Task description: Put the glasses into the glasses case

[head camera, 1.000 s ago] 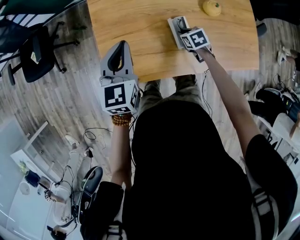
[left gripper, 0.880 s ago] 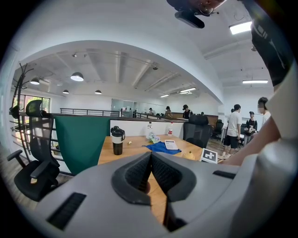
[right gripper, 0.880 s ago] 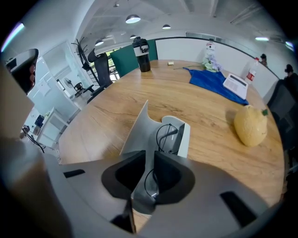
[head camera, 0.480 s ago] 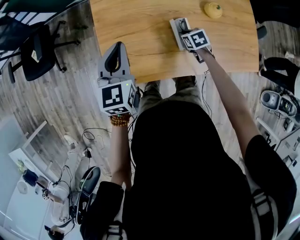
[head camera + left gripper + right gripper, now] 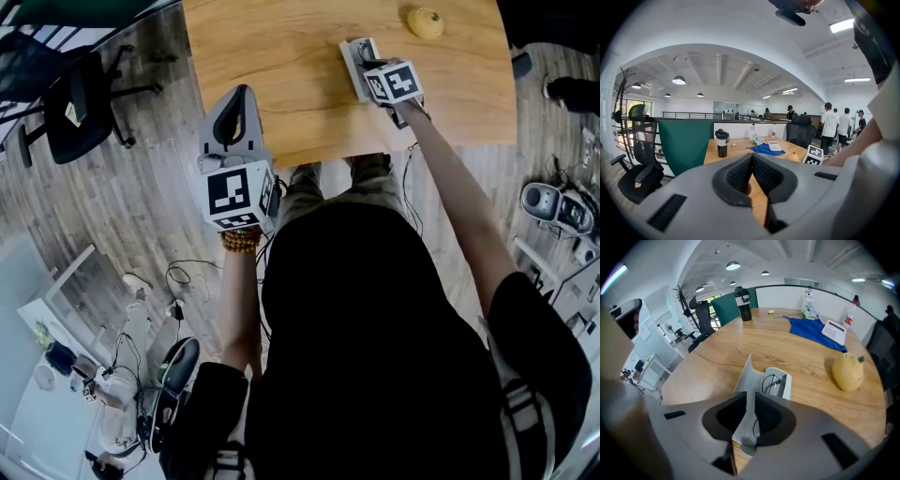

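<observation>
- Right tool pinches the thin grey lid of the boxy glasses case; wire-rimmed glasses lie inside.
- Left tool: ridged jaws pressed together, empty.

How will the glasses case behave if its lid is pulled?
Probably light: the case is thin, so it may slide on the smooth table. Its lid, pinched by the right gripper, looks flat and fairly stiff.

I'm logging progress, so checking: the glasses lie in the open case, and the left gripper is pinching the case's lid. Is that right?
Not quite. The right gripper pinches the lid, not the left, as the right gripper view shows. The left gripper is shut on nothing, away from the glasses case. The glasses do lie in the open case.
</observation>
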`<state>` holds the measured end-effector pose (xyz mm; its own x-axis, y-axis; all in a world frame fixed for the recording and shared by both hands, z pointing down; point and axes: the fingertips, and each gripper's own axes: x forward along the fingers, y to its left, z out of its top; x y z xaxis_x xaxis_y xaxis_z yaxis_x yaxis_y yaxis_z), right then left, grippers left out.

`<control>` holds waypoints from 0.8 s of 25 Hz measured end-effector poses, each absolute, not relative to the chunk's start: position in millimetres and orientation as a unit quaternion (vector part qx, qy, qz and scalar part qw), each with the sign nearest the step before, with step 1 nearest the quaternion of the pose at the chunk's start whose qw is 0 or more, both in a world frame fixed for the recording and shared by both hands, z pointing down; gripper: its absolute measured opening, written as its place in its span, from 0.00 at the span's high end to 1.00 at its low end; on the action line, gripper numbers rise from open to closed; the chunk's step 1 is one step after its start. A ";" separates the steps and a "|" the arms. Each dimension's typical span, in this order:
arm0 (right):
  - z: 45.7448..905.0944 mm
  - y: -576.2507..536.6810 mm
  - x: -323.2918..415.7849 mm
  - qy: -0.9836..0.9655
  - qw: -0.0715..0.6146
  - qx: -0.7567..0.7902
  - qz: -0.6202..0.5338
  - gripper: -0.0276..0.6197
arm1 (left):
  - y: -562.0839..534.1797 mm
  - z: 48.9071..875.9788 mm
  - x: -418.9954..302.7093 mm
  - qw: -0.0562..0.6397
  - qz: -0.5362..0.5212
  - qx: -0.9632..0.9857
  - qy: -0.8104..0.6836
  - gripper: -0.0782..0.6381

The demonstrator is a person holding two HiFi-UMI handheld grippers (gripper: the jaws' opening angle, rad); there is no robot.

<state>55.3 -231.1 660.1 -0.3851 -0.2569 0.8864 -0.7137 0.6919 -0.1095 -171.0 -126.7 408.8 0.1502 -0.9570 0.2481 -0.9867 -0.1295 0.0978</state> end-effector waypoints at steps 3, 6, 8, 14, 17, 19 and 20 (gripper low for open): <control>649.9 -230.3 56.2 -0.802 0.451 0.306 0.243 0.85 | -128.3 404.1 -167.0 0.112 0.063 0.751 -0.648 0.86; 638.4 -230.7 55.4 -0.808 0.441 0.309 0.237 0.85 | -132.1 397.6 -167.8 0.107 0.058 0.753 -0.647 0.86; 629.2 -231.9 53.6 -0.813 0.430 0.314 0.237 0.85 | -133.4 394.9 -168.4 0.104 0.058 0.755 -0.645 0.86; 592.5 -235.7 41.6 -0.831 0.377 0.333 0.237 0.85 | -135.6 384.9 -166.4 0.086 0.071 0.765 -0.634 0.86; 590.3 -238.3 35.8 -0.848 0.343 0.331 0.233 0.85 | -138.8 377.0 -165.9 0.074 0.067 0.767 -0.634 0.86; 570.4 -238.9 29.8 -0.852 0.330 0.335 0.228 0.85 | -141.9 370.9 -165.0 0.063 0.065 0.769 -0.632 0.86; 556.4 -238.8 25.5 -0.855 0.324 0.338 0.225 0.85 | -143.7 367.9 -164.6 0.058 0.063 0.771 -0.631 0.86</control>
